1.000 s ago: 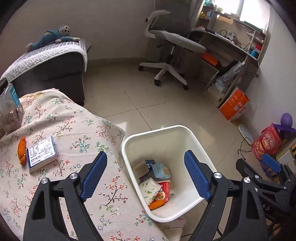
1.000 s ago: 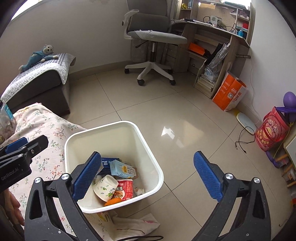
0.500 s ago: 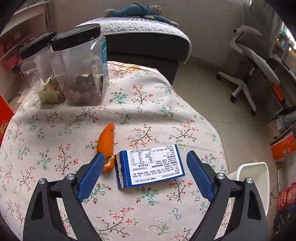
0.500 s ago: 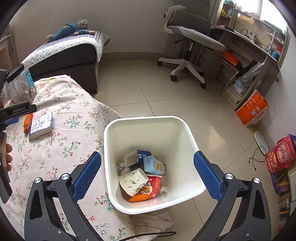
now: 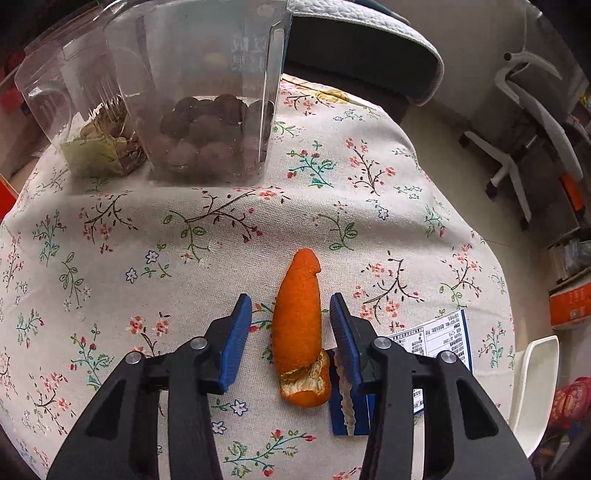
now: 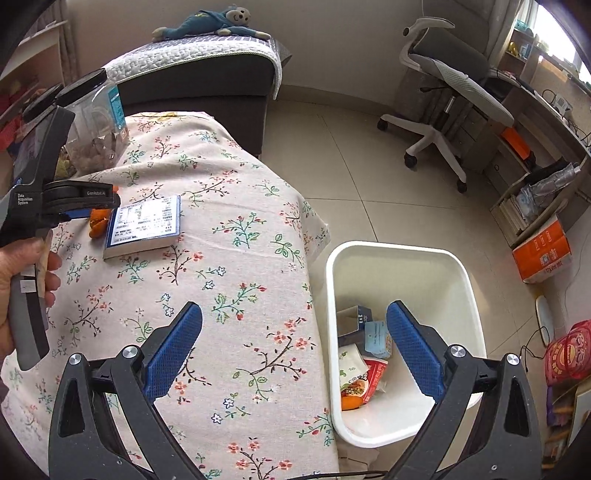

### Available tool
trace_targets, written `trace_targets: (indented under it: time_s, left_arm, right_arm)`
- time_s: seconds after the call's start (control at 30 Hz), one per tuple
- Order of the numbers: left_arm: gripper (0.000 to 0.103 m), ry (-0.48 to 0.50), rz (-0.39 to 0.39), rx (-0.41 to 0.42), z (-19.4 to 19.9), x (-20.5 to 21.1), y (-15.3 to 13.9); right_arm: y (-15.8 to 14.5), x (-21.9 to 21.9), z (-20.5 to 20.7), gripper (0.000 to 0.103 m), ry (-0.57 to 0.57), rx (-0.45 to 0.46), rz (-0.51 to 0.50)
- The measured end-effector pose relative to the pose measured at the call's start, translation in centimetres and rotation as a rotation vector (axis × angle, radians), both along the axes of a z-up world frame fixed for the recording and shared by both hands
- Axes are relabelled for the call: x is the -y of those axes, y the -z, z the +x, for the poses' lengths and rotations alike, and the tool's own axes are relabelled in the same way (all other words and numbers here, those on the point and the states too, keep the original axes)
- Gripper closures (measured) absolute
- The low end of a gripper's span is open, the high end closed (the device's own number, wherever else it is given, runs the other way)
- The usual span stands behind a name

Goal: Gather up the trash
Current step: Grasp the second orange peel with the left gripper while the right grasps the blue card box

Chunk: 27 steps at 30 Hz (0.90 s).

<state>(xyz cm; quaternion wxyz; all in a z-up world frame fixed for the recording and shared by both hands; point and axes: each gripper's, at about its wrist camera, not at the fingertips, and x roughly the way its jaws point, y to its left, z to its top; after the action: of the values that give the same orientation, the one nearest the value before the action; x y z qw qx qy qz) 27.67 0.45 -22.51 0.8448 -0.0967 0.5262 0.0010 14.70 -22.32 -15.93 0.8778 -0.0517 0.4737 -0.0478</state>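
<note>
On the floral cloth [image 5: 155,229], orange peel [image 5: 298,325] lies lengthwise between closing left gripper [image 5: 291,332] jaws, not yet pinched.

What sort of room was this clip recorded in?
Most likely a lived-in home room, part study and part sitting room. A swivel office chair stands by a cluttered desk, a stuffed toy lies on a padded seat, and a floral tablecloth covers a table beside a white trash bin.

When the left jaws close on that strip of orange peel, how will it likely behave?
The orange peel probably weighs very little: it looks thin, with a ragged torn end. It may buckle rather than resist, since it curls like a hollow shell. Its pebbled skin should grip. The left gripper's jaws are closing around it, not yet touching.
</note>
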Motion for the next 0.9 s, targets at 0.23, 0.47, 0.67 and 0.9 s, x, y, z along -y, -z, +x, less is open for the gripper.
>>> trace_targets:
  time_s: [0.23,0.47,0.67,0.9]
  left_arm:
    - [0.083,0.08,0.018,0.025,-3.9,-3.0,-3.2]
    - [0.083,0.083,-0.041,0.105,-11.3,-8.6,-9.9]
    - [0.082,0.15,-0.057,0.14,-16.5,-9.3,-11.9]
    - [0.082,0.236,-0.048,0.075,-17.5,-7.7,-9.8]
  right_arm:
    - [1.8,-4.6,3.0,0.007,-0.037,-0.077,0.144]
    - [3.1,-10.8,5.6,0.007,-0.352,-0.13,0.13]
    - [4.8,-13.7,6.3,0.007,-0.816,-0.136,-0.138]
    - [7.2,-15.9,10.1,0.007,-1.075,-0.28,-0.232]
